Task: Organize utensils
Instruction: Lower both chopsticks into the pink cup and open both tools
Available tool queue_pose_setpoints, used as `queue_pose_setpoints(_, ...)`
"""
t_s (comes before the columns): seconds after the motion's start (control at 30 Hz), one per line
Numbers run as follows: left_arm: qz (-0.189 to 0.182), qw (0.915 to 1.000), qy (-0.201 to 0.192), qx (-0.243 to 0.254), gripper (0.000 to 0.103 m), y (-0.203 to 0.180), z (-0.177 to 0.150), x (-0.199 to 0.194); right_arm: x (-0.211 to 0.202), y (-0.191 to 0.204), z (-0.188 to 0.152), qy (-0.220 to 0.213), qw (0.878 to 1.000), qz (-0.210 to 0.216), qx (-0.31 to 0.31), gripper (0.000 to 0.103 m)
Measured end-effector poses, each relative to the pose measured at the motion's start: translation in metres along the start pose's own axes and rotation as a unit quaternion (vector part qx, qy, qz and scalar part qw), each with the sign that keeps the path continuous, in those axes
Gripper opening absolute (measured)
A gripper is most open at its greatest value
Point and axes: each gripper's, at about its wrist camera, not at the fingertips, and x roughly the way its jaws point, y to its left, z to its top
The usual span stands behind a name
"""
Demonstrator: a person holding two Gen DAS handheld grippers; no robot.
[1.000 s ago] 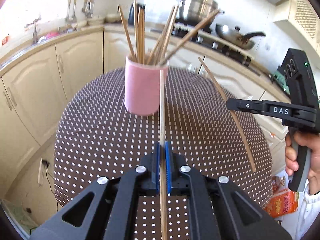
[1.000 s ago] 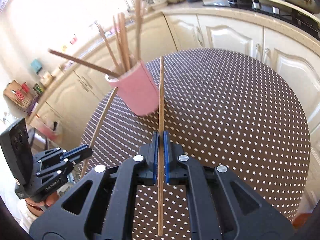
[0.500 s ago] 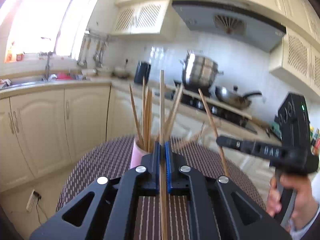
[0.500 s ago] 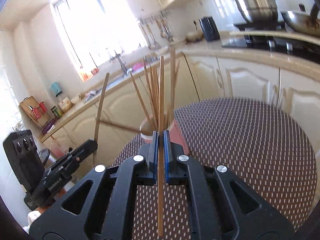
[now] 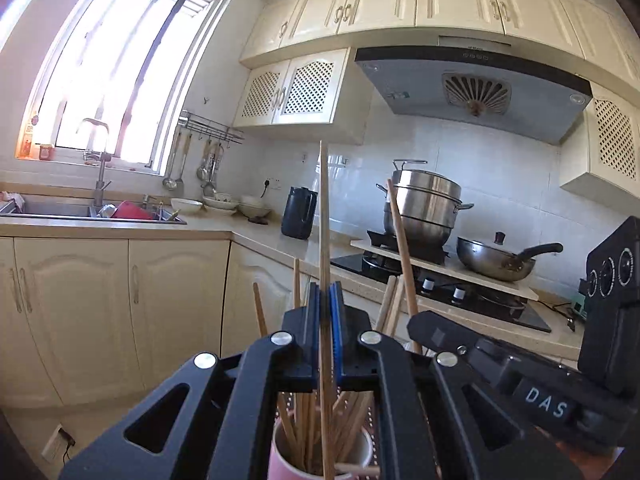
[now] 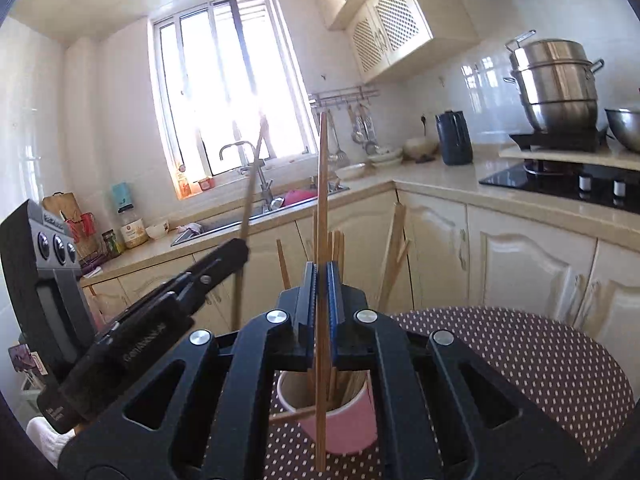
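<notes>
Left gripper [image 5: 325, 296] clamped on one upright chopstick [image 5: 324, 208], right gripper [image 6: 322, 276] likewise clamped on its own chopstick [image 6: 322, 184] — both held above the pink cup [image 6: 344, 428], cup on dotted table [image 6: 520, 360], already holding several chopsticks.

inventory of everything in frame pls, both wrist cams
pink cup: 1, pink, on the table below both claws
chopsticks in cup: a bundle, count unclear, light wood, standing in the pink cup
held chopstick, left: 1, wood, upright
held chopstick, right: 1, wood, upright
table: 1, brown cloth with white dots
steamer pot: 1, steel, on the stove
wok: 1, steel, dark handle, beside the steamer pot
kettle: 1, dark, on the counter
sink: 1, steel, under the window
range hood: 1, grey, over the stove
left claw: shut on its chopstick
right claw: shut on its chopstick
</notes>
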Motion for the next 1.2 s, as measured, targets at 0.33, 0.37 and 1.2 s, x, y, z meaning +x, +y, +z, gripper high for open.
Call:
queue_pose_setpoints(0.33, 0.011, 0.9996, -0.027, -0.003, 0.005, 0.006, -0.020, 0.035, 0.024, -0.007, -0.008, -0.060, 0.997, 0.037, -0.013, 0.006)
queue_pose_setpoints(0.37, 0.013, 0.9995, -0.028, -0.005, 0.005, 0.007, -0.023, 0.037, 0.027, -0.008, -0.009, -0.062, 0.997, 0.044, -0.013, 0.006)
queue_pose_setpoints(1.2, 0.004, 0.9976, 0.042, 0.056, 0.006, 0.010, -0.057, -0.016, -0.017, -0.005, -0.050, -0.005, 0.998, 0.035, -0.048, 0.006)
